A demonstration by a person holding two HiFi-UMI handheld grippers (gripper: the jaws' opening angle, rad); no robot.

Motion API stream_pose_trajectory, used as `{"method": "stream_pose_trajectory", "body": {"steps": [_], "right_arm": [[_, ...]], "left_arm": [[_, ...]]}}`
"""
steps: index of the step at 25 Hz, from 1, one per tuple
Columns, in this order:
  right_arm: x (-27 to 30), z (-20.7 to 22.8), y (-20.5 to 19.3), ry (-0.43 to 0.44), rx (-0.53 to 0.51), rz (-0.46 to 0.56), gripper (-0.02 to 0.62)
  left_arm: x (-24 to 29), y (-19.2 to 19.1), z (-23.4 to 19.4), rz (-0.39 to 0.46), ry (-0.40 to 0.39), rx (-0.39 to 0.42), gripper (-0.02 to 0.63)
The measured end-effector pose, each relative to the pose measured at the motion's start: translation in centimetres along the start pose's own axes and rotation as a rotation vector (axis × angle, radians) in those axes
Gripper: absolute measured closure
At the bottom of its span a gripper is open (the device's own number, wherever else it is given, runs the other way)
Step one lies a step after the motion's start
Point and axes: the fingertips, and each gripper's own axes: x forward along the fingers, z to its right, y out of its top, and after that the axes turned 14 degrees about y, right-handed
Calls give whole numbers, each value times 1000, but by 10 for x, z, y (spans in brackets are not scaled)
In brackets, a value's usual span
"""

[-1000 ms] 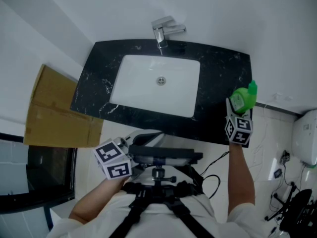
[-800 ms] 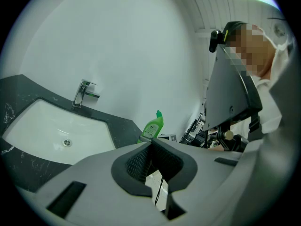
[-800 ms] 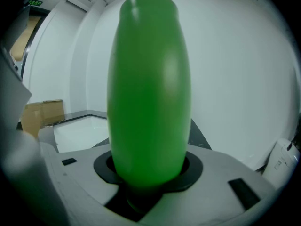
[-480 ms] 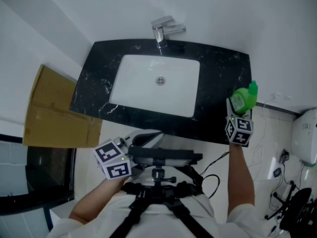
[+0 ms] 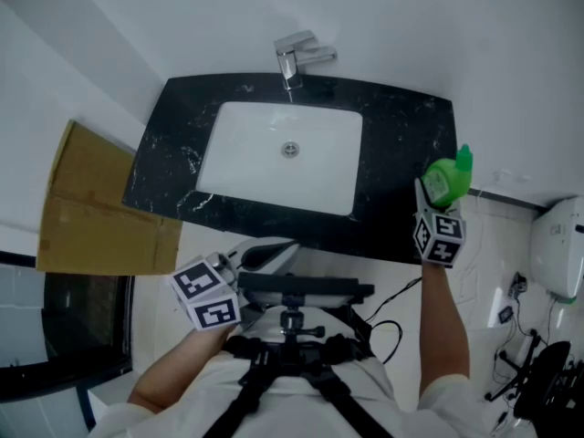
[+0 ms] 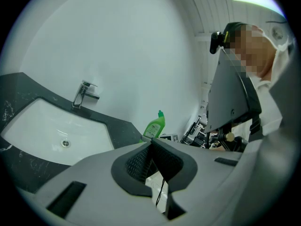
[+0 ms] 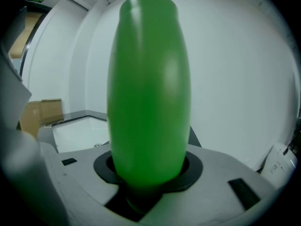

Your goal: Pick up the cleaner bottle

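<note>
Two tongs, one job: the right tongs (image 7: 148,175) have their jaws clamped on the lower body of the green cleaner bottle (image 5: 446,180), which fills the space between the dark pads in the right gripper view. The bottle stands at the far right end of the black marbled counter (image 5: 401,126), close to its front edge and well apart from the white sink (image 5: 255,153) and the chrome faucet (image 5: 294,55). It is upright, with the long axis running straight up from the tongs and the angled cap on top, so the jaws reach in level from the person's side and cross that axis squarely. No view shows whether the base rests on the counter or has cleared it. The left tongs (image 6: 151,144) are held low in front of the person's body, short of the counter's front edge, jaws pressed together with nothing between them. From there the bottle lies far off to the right. The right hand is therefore the one on the task, and the left has no part in it. With the grip low on a tall bottle, the lift looks best taken straight up along the bottle's axis, since any tilt would likely swing the heavy top outward. A flattened cardboard box (image 5: 87,203) lies on the floor left of the counter.
</note>
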Motion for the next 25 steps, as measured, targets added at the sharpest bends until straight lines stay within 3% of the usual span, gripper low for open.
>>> {"method": "stream_pose_trajectory", "body": {"steps": [25], "right_arm": [[-22,-7,52,-28,-52,29,416]], "left_arm": [[-4,6,1,54,-65,-33,611]]}}
